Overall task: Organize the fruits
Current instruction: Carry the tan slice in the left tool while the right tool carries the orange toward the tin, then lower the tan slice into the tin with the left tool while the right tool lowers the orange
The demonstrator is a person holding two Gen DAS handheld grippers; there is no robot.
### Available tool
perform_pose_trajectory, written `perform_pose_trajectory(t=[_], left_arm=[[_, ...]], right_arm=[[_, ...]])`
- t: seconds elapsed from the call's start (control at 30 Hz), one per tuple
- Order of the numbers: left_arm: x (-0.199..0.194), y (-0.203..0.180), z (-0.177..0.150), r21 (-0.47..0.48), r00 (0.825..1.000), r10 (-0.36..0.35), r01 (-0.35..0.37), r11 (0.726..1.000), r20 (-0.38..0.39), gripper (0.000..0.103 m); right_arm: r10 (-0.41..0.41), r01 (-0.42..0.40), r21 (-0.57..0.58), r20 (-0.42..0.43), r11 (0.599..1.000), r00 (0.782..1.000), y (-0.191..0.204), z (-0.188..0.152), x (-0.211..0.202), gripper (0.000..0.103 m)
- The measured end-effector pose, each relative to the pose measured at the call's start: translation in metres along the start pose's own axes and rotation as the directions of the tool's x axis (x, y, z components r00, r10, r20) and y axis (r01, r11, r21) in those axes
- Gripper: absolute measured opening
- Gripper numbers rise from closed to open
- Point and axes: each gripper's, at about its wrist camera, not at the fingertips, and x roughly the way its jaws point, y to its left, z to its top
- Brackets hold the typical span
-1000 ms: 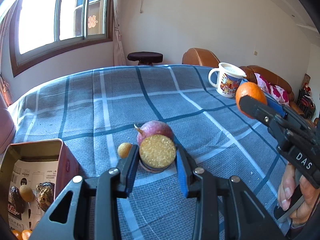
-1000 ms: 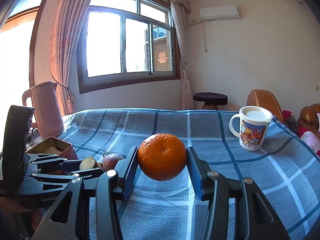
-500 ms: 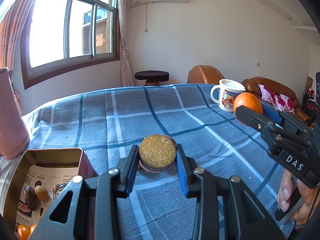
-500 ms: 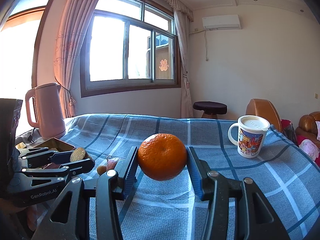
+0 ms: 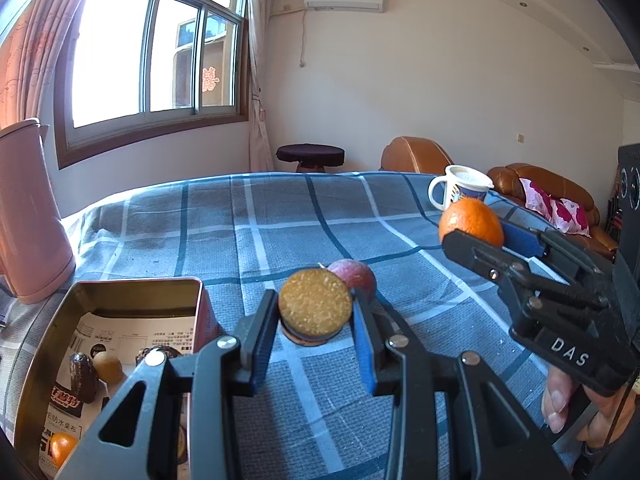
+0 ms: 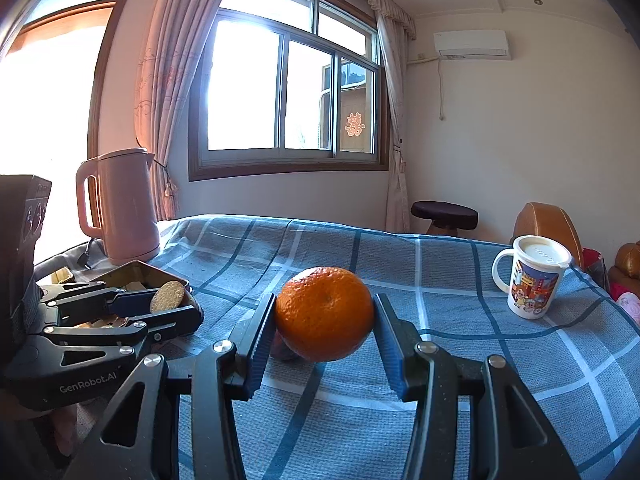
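My left gripper (image 5: 314, 320) is shut on a round brown biscuit (image 5: 315, 300) with a dark underside, held above the blue checked cloth (image 5: 280, 240). Just behind and right of it a purple passion fruit (image 5: 356, 274) lies on the cloth. My right gripper (image 6: 325, 320) is shut on an orange (image 6: 324, 312), lifted off the table. In the left wrist view this orange (image 5: 472, 220) hangs at the right. An open metal tin (image 5: 132, 286) sits at the lower left, holding a small orange (image 5: 62, 446), a brown round fruit (image 5: 107, 366) and dark wrapped pieces. In the right wrist view, the left gripper (image 6: 168, 306) hovers by the tin (image 6: 132, 270).
A pink kettle (image 6: 124, 208) stands at the table's left edge behind the tin. A lidded cartoon mug (image 6: 532, 276) stands on the right side. A dark stool (image 6: 444, 214) and brown sofas are beyond the table. A person's fingers (image 5: 558, 404) hold the right gripper's handle.
Both grippers have moved left towards the tin with their loads still held. The passion fruit now shows to the right of the biscuit, and the small yellow fruit beside it is out of sight.
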Motion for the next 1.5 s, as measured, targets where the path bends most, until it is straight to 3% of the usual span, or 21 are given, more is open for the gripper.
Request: perform_pose_trajectory(t=[0.73,1.13,1.5], left_arm=[[-0.037,0.076,0.000,-0.107,0.996,0.088,-0.086,0.990,0.014,0.037],[-0.052,0.131,-0.009,-0.181,0.984,0.176,-0.176,0.968,-0.015,0.037],[-0.052,0.152,-0.023,-0.193,0.976,0.206,-0.215,0.957,-0.066,0.037]], right_arm=[[0.170,-0.173,-0.073,-0.044,0.982,0.984,0.080,0.018,0.025,0.050],[0.266,-0.273,-0.095,-0.082,0.957,0.961,0.128,0.025,0.042,0.050],[0.323,-0.341,-0.108,-0.152,0.934,0.934,0.164,0.013,0.063,0.050]])
